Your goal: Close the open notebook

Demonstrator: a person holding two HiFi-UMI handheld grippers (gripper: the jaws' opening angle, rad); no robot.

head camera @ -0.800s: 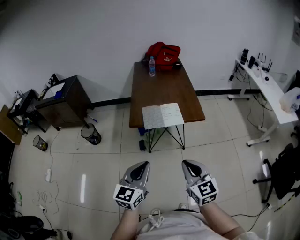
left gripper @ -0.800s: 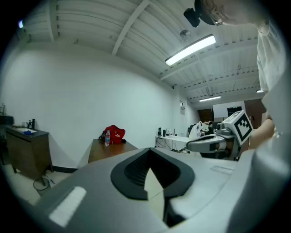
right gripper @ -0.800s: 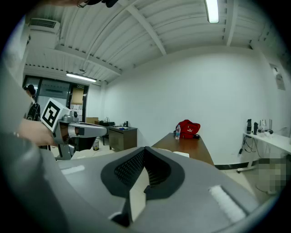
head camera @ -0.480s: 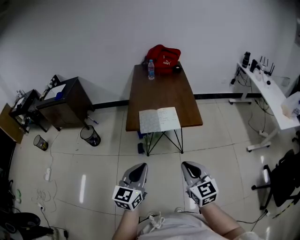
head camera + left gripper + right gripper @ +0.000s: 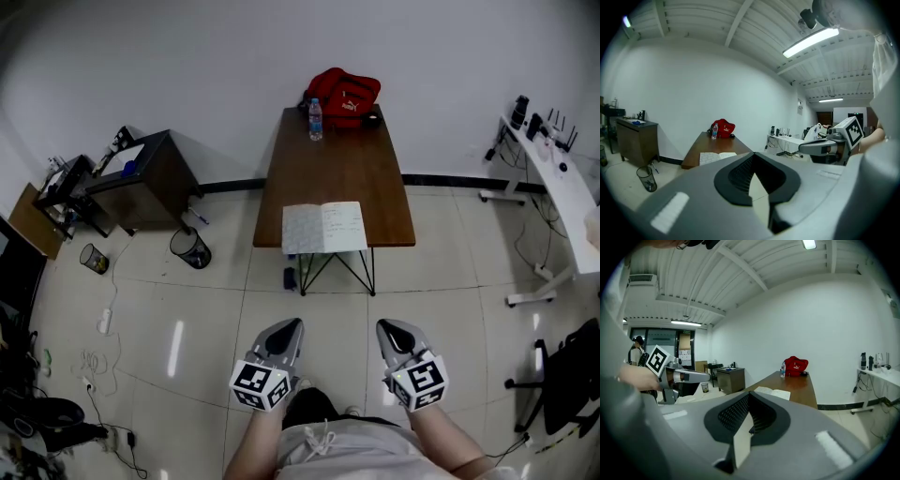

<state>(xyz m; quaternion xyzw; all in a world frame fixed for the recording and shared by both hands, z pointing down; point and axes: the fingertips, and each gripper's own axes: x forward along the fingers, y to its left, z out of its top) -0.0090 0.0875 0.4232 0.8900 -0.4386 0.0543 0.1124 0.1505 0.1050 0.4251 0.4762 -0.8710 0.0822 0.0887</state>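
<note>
Page writing on the notebook (image 5: 324, 228) is too small to read. It lies open at the near edge of the worktop (image 5: 337, 159), at twelve o'clock, well apart from left gripper (image 5: 287, 327) and right gripper (image 5: 387, 328), both pressed together, empty.
</note>
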